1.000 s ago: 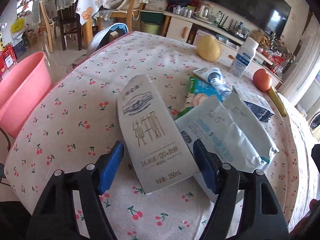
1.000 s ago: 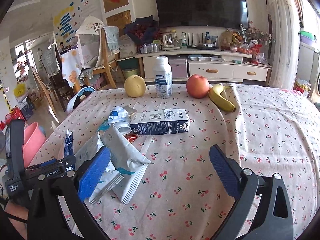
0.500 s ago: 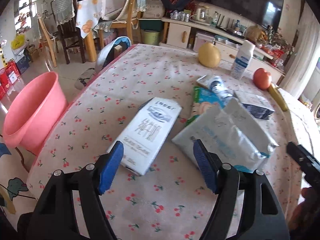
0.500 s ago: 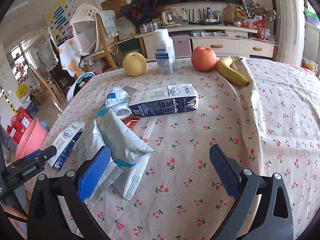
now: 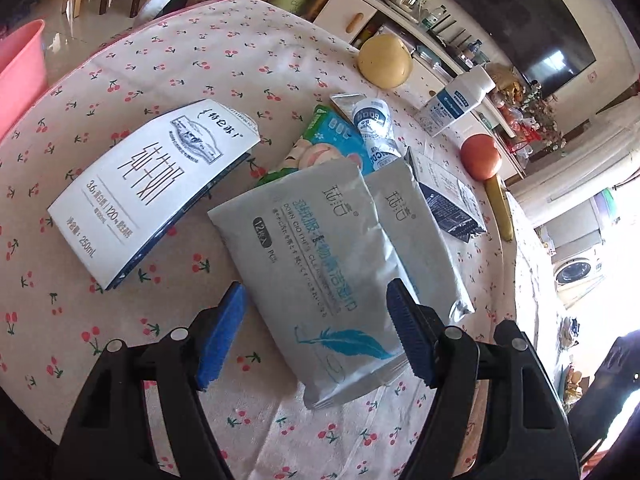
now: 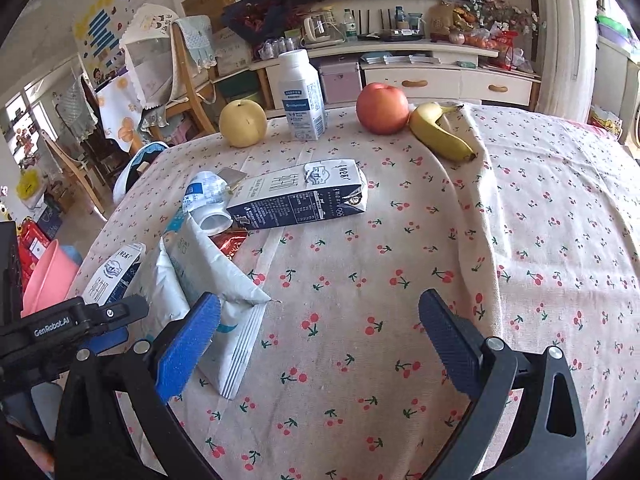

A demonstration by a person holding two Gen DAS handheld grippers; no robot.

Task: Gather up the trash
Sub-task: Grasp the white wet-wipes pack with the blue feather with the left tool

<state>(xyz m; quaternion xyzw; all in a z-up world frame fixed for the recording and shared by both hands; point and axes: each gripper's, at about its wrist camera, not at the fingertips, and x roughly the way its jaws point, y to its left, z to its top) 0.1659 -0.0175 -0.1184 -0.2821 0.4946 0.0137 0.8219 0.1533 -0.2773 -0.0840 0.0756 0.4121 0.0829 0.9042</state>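
Left gripper point(image 5: 316, 332), jaws apart, straddles the grey pouch point(image 5: 320, 264); pouch's long axis runs away from it.

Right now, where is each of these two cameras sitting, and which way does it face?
Left wrist: on the left gripper, facing down over the table; its open fingers flank a grey pouch.
Right wrist: on the right gripper, facing across the table toward the TV; its open fingers show, plus the left gripper at the edge.
Shared: pouch, dark carton, bottle, apple.

pink tub point(image 5: 18, 62) cropped, red wrapper point(image 6: 229, 242) mostly covered
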